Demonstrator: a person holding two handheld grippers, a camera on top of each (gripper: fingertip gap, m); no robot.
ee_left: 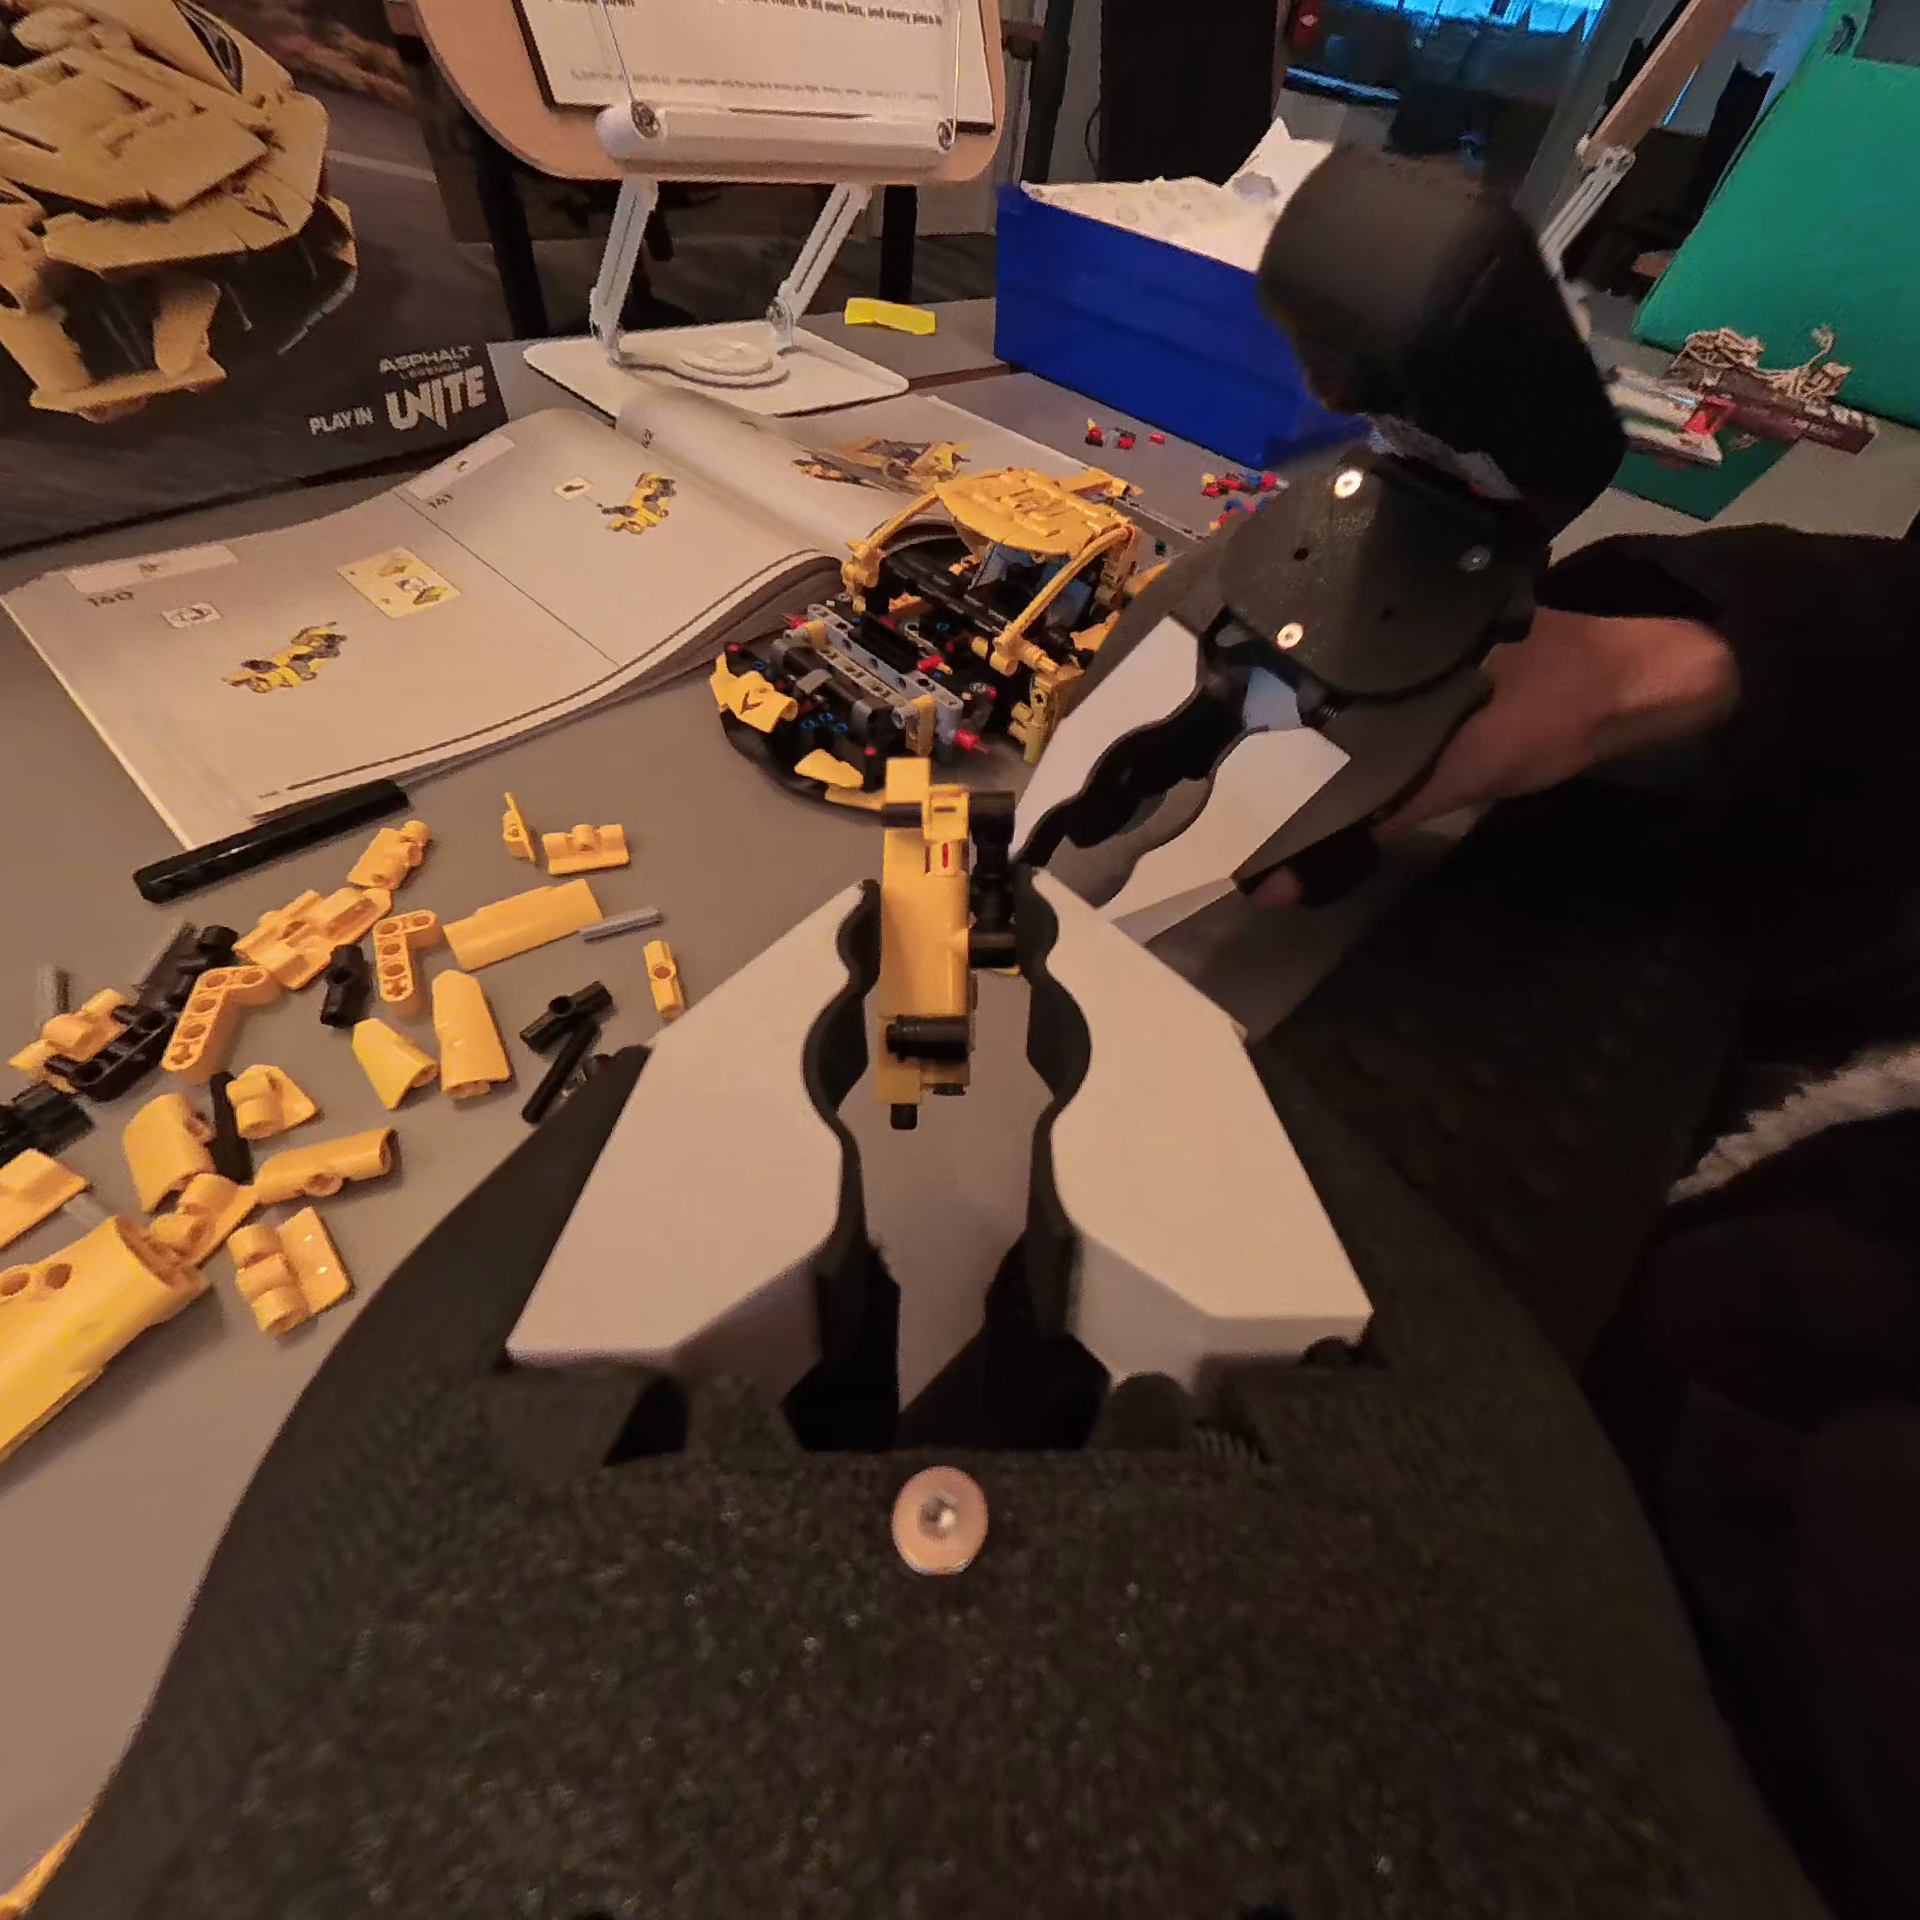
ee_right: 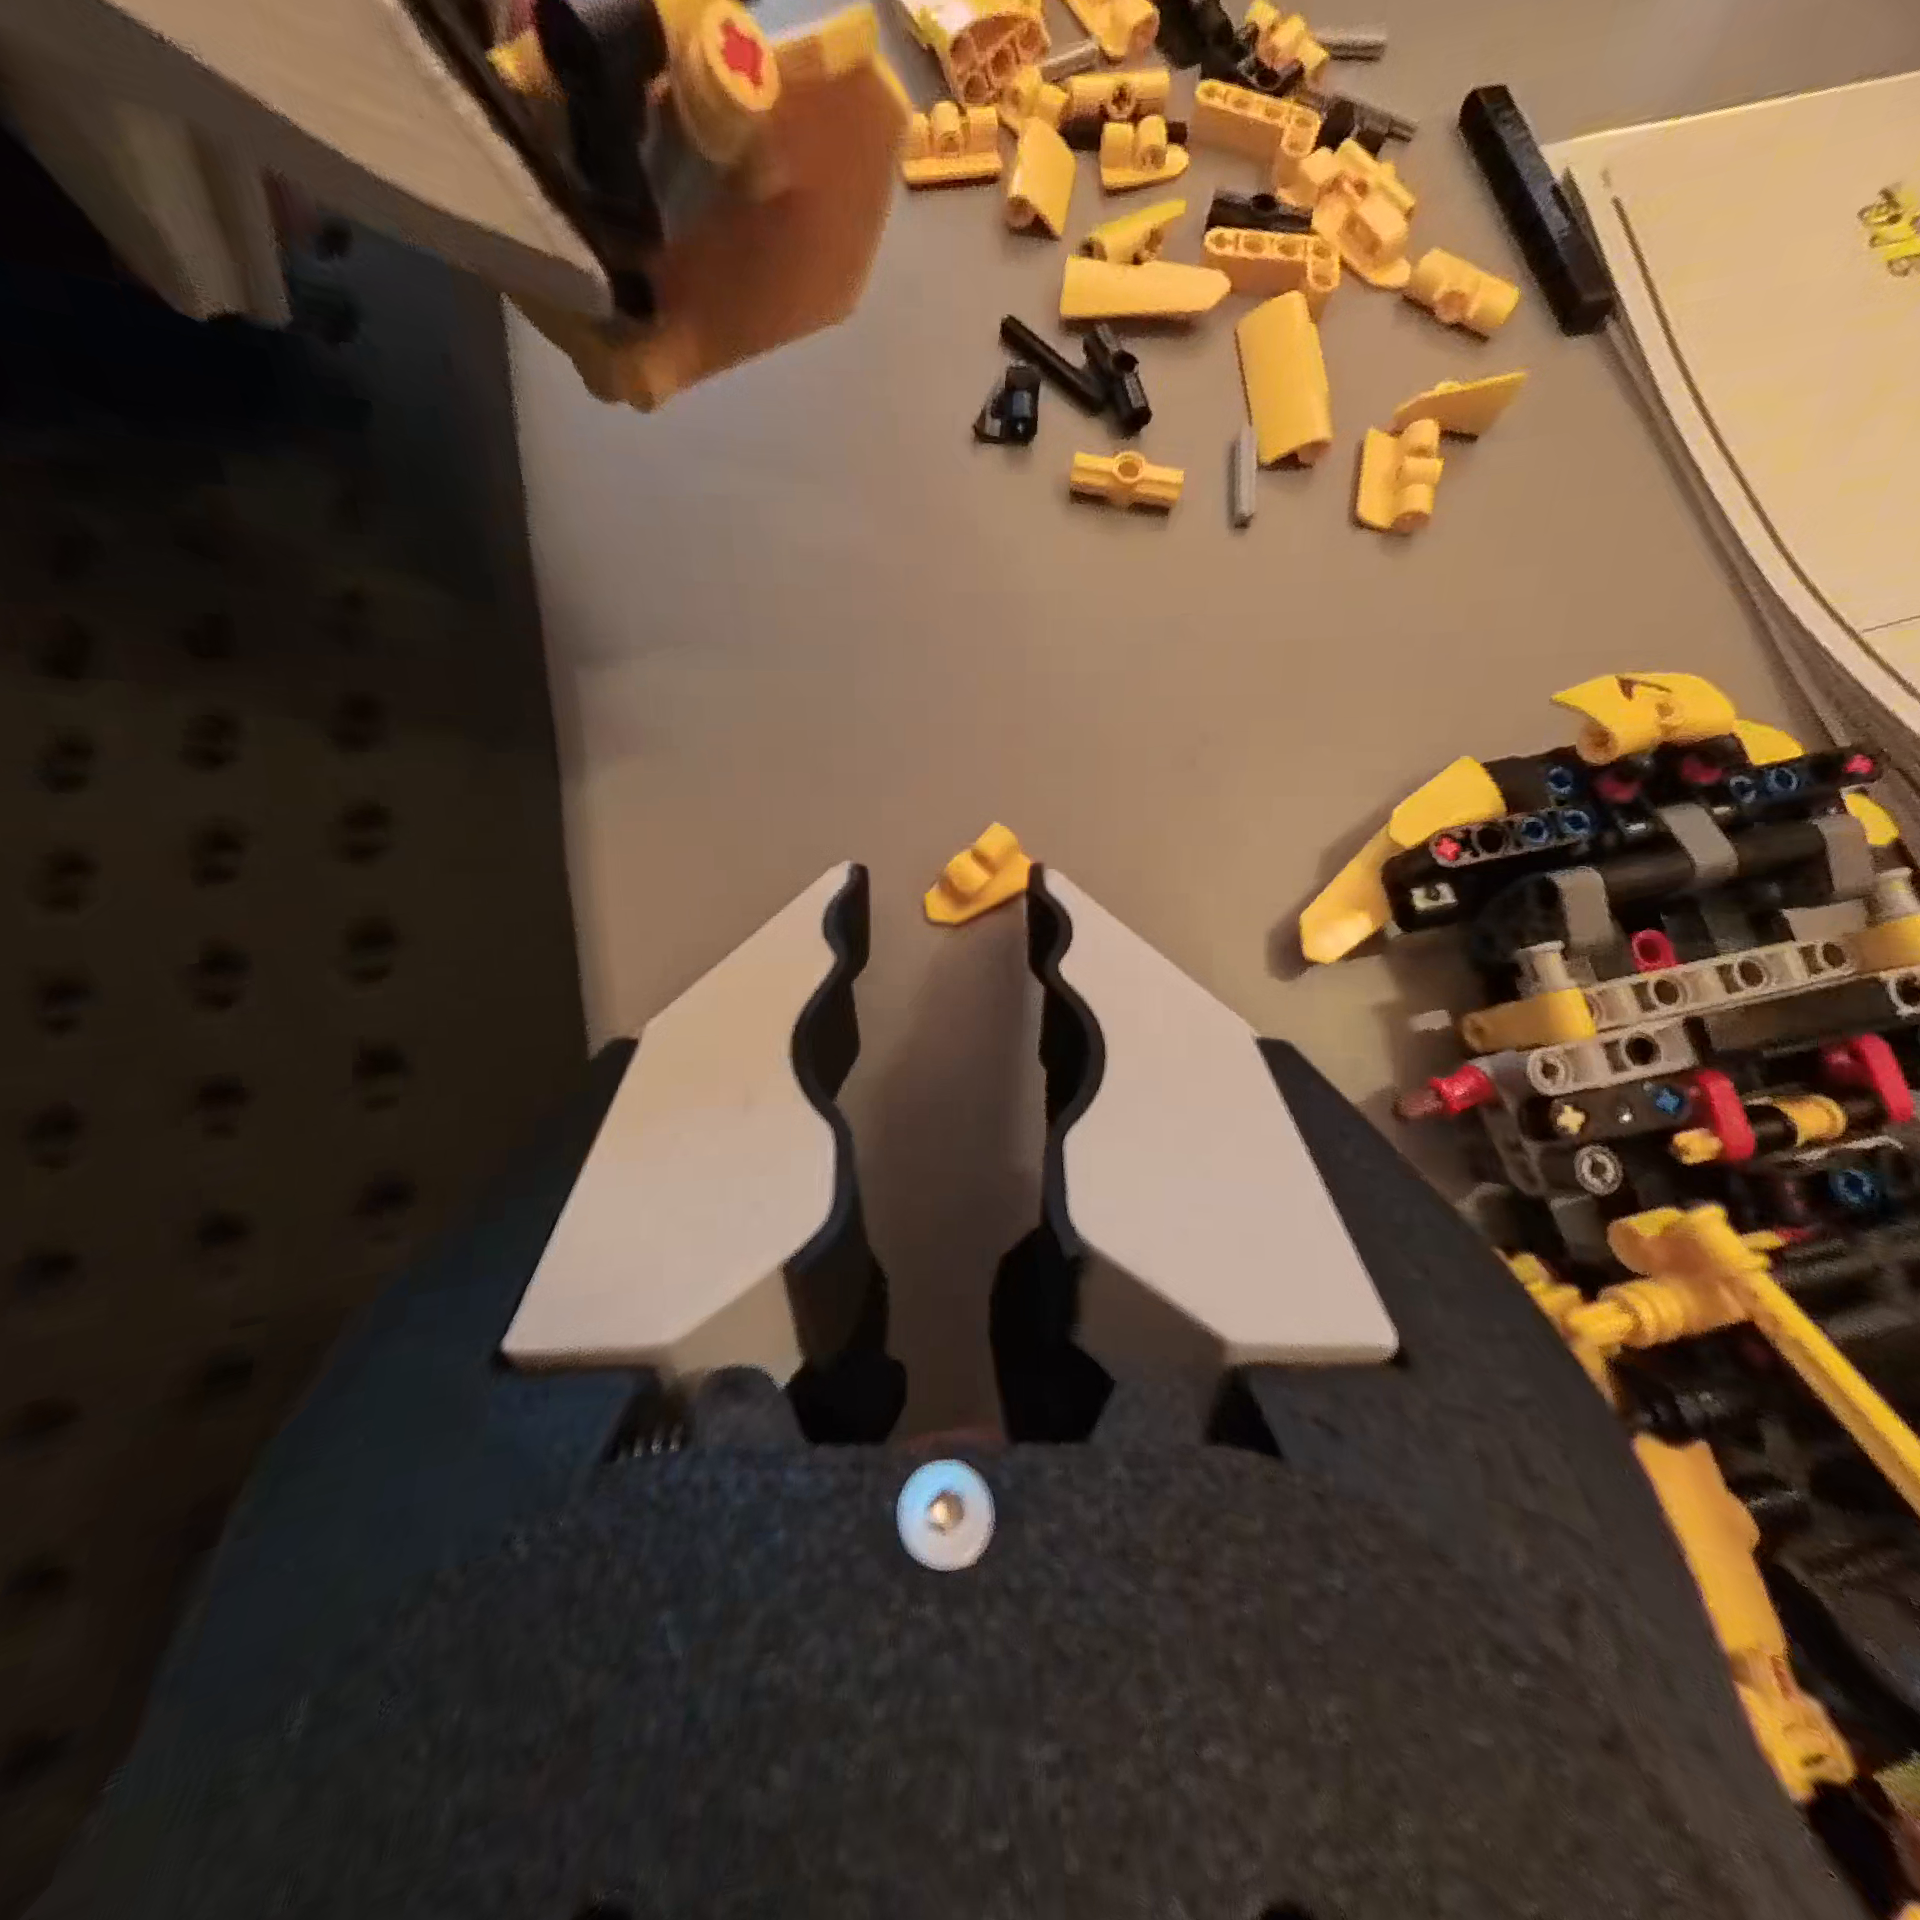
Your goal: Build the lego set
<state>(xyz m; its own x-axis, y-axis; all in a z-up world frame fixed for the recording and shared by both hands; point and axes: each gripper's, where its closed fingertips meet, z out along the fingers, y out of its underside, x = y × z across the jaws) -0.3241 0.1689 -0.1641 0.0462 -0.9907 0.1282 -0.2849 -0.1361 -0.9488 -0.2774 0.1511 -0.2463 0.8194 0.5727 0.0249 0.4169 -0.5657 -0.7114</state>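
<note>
Lego sub-assembly (ee_left: pixel 928 935) clamped in left hand-held gripper (ee_left: pixel 951 914); blue bin (ee_left: pixel 1112 312) holds white bags.

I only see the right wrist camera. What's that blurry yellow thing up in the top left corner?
Observer: It's a long yellow Lego sub-assembly with black pins, clamped upright in the left gripper.
Operator: Does the car have a roof yet?
Observer: Yes. The half-built yellow and black Lego car already has a curved yellow roof.
Operator: What's behind the car?
Observer: A blue plastic bin with white material inside.
</note>
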